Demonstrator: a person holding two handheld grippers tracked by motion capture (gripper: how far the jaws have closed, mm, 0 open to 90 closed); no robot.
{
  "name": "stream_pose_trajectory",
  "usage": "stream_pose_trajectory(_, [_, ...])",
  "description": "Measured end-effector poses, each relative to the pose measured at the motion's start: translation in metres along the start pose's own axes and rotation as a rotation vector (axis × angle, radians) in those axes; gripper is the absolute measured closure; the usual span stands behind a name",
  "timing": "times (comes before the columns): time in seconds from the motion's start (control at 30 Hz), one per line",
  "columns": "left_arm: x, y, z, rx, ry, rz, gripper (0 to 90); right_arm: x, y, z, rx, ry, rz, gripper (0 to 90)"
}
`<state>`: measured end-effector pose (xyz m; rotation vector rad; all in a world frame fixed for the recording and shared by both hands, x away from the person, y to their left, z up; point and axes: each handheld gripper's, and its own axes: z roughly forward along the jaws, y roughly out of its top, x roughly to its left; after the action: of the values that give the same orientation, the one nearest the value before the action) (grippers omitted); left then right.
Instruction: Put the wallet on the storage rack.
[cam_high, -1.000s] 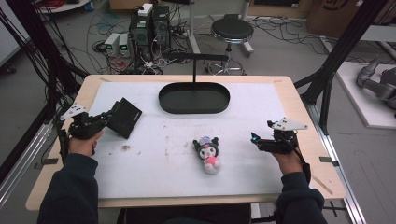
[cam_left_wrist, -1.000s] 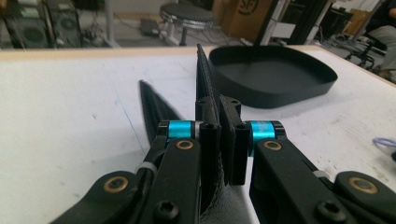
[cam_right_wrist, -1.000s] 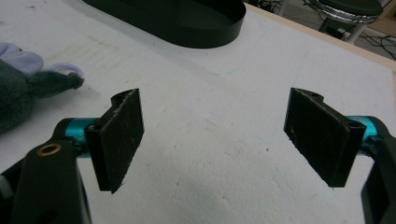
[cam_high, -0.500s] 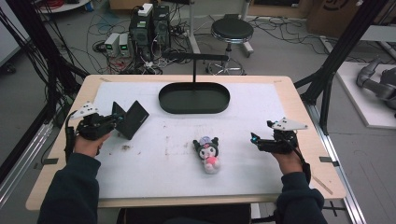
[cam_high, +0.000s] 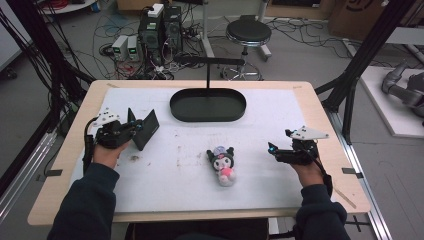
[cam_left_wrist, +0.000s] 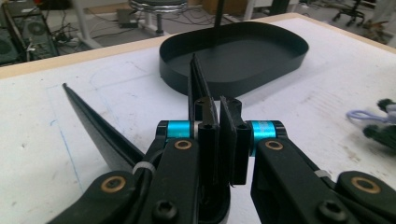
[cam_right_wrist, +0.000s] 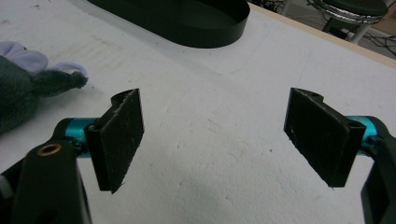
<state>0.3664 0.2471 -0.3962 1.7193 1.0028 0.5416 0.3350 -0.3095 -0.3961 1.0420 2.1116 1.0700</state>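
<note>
A black folded board (cam_high: 147, 131) stands on edge at the table's left, its two flaps spread in a V. My left gripper (cam_high: 134, 127) is shut on one flap (cam_left_wrist: 198, 88), pinched thin between the pads; the other flap (cam_left_wrist: 98, 126) angles off to the side. A small plush toy (cam_high: 222, 162) with dark ears and a pink body lies near the table's middle. My right gripper (cam_high: 274, 149) hovers at the right, open with nothing between its fingers (cam_right_wrist: 215, 135), and the plush toy (cam_right_wrist: 18, 93) lies off to its left.
A black oval tray (cam_high: 175, 107) sits at the back centre, with a black T-shaped post (cam_high: 207, 61) rising behind it. The tray's wall (cam_left_wrist: 261, 79) lies just ahead of the held flap. White matting (cam_high: 175, 195) covers the tabletop. A stool and computers stand beyond the far edge.
My left hand has carried the black board to the right, and the board has turned so its flaps now spread in a V. The right gripper and the plush toy have stayed put.
</note>
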Motion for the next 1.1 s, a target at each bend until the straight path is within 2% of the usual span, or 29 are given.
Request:
stream_pose_trajectory(0.1, [-0.001,0.0,0.003,-0.006,0.006,-0.012,83.4,0.0,0.0,0.0,0.004,0.002,-0.002,20.3])
stream_pose_trajectory(0.33, [-0.004,0.001,0.007,-0.006,0.005,-0.004,82.7,0.0,0.0,0.001,0.003,0.002,-0.002,20.3])
stream_pose_trajectory(0.53, [-0.002,0.001,0.005,-0.021,0.003,-0.022,76.4,0.001,0.0,0.001,0.008,0.005,-0.004,20.3])
stream_pose_trajectory(0.63, [0.0,0.001,0.004,-0.038,0.007,-0.036,68.9,0.001,0.0,0.001,0.009,0.006,-0.004,20.3])
stream_pose_trajectory(0.67, [0.0,0.002,0.003,-0.047,0.007,-0.039,62.9,0.0,0.0,0.001,0.008,0.006,-0.003,20.3])
stream_pose_trajectory(0.7, [0.001,0.002,0.002,-0.054,0.011,-0.038,62.9,0.0,0.0,0.001,0.008,0.006,-0.003,20.3])
stream_pose_trajectory(0.77, [0.0,0.003,-0.001,-0.093,0.021,-0.042,51.8,0.0,0.0,0.001,0.007,0.005,-0.002,20.3])
stream_pose_trajectory(0.8, [0.001,0.004,-0.003,-0.109,0.028,-0.038,51.8,0.0,0.0,0.001,0.007,0.005,-0.002,20.3])
stream_pose_trajectory(0.83, [0.001,0.005,-0.005,-0.122,0.039,-0.036,43.4,0.0,0.0,0.001,0.007,0.006,-0.001,20.3])
stream_pose_trajectory(0.9, [0.001,0.006,-0.009,-0.138,0.069,-0.032,40.4,0.0,0.0,0.001,0.008,0.006,-0.005,20.3])
stream_pose_trajectory(0.93, [0.001,0.006,-0.01,-0.145,0.097,-0.038,35.3,0.0,0.0,0.001,0.008,0.005,-0.005,20.3])
stream_pose_trajectory(0.97, [0.002,0.006,-0.012,-0.153,0.12,-0.048,23.3,0.0,0.0,0.001,0.009,0.004,-0.003,20.3])
stream_pose_trajectory(1.03, [0.001,0.003,-0.017,-0.174,0.154,-0.047,21.2,0.0,0.0,0.001,0.007,0.005,-0.002,20.3])
stream_pose_trajectory(1.1, [0.002,-0.001,-0.019,-0.18,0.192,-0.039,15.4,0.0,0.0,0.001,0.005,0.005,0.0,20.3])
